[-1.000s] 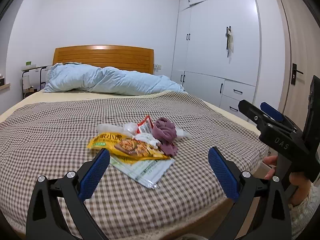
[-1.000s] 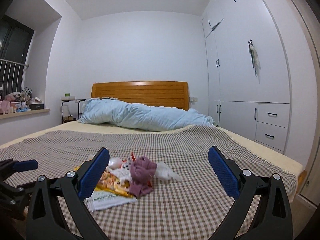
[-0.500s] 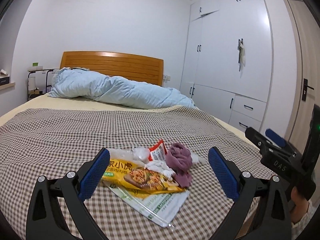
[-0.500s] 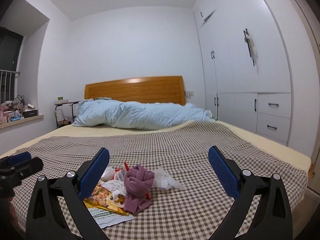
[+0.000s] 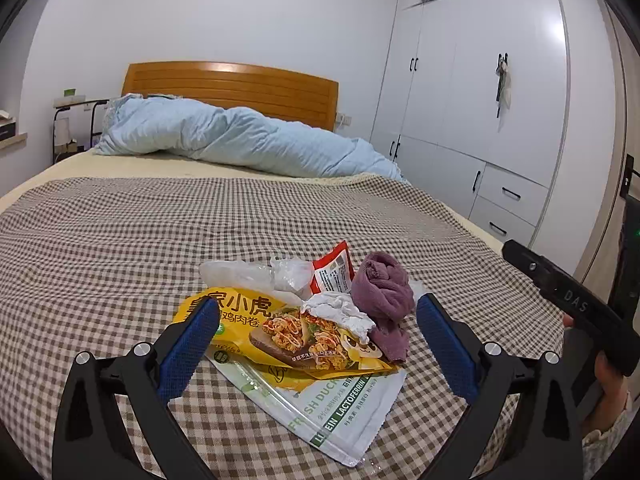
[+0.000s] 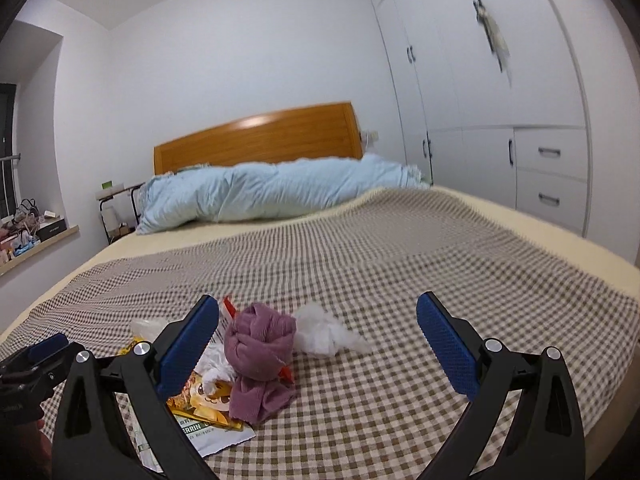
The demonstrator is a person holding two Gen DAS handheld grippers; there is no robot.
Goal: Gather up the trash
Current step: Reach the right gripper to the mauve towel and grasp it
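A small heap of trash lies on the checked bedspread [image 5: 120,248]: a yellow snack wrapper [image 5: 280,332] over a white-green pouch [image 5: 340,412], a red sachet [image 5: 334,272], clear plastic [image 5: 248,274], crumpled white tissue [image 5: 340,312] and a rolled purple cloth [image 5: 384,292]. My left gripper [image 5: 318,340] hangs open just above the wrappers. Open too, my right gripper [image 6: 318,340] frames the purple cloth [image 6: 260,348] and a white tissue wad [image 6: 324,332]. The yellow wrapper [image 6: 204,396] peeks out under the cloth.
A light blue duvet [image 5: 240,140] is bunched at the wooden headboard [image 5: 232,84]. White wardrobes and drawers [image 5: 480,120] line the right wall. A bedside stand [image 5: 76,120] and a cluttered windowsill [image 6: 32,228] sit at the left. The bed's right edge [image 6: 560,232] drops off.
Both grippers have moved in closer to the heap and lower over the bed; the right view has tilted. Nothing has been picked up.
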